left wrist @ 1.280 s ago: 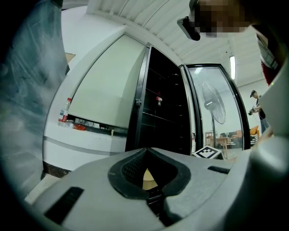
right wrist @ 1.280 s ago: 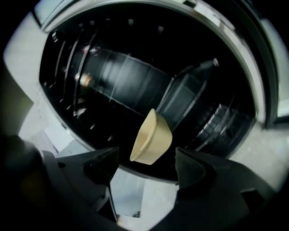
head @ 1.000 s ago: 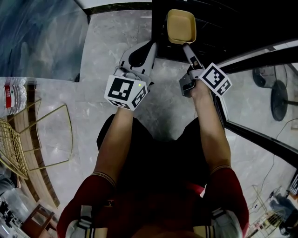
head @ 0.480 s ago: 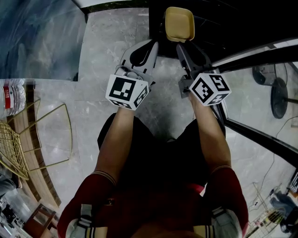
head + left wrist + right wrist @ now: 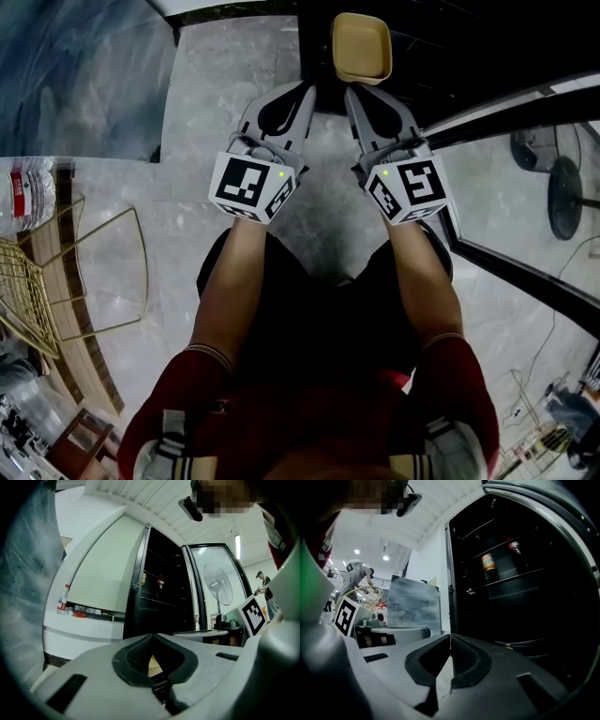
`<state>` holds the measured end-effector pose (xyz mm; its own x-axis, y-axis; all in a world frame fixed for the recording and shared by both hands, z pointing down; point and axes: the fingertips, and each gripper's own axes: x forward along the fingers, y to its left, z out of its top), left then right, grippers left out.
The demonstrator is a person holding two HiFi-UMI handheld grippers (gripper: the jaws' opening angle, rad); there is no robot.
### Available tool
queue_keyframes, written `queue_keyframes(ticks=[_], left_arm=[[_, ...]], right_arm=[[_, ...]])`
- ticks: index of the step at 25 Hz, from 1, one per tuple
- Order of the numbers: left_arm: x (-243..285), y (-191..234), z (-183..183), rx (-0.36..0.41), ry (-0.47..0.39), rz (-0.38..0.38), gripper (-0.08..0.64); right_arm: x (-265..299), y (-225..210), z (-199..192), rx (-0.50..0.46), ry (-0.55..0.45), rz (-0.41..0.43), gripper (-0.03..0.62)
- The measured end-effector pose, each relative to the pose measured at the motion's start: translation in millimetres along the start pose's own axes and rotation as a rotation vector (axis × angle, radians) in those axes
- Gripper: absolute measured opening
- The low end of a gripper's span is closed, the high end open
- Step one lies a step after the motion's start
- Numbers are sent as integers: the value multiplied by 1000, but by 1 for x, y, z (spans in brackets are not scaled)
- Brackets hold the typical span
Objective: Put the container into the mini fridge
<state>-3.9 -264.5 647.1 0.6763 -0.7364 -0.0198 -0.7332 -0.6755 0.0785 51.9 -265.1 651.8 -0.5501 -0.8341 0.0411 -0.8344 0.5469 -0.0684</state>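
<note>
Our left claw (image 5: 306, 91) and right claw (image 5: 353, 92) are clenched empty, the right's jaws just closed. We could knock the container (image 5: 362, 49), just ahead, out of the fridge (image 5: 441, 47).

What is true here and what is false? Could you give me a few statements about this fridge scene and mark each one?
1. The yellow container lies in the dark fridge. True.
2. The right tool grips the container. False: its jaws have just closed on nothing.
3. The fridge is shut. False: it stands open, with bottles showing on its shelves.
4. A gold wire chair stands at the person's left. True.
</note>
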Motion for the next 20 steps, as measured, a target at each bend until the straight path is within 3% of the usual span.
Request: queue_keyframes(ticks=[9, 14, 20], left_arm=[[-10, -2, 15, 30, -18, 3, 6], [-14, 5, 28, 15, -29, 24, 6], [-22, 6, 54, 50, -18, 27, 6]], right_arm=[[4, 22, 22, -156, -27, 19, 0], [8, 29, 34, -169, -33, 35, 0], [1, 28, 61, -162, -28, 50, 0]])
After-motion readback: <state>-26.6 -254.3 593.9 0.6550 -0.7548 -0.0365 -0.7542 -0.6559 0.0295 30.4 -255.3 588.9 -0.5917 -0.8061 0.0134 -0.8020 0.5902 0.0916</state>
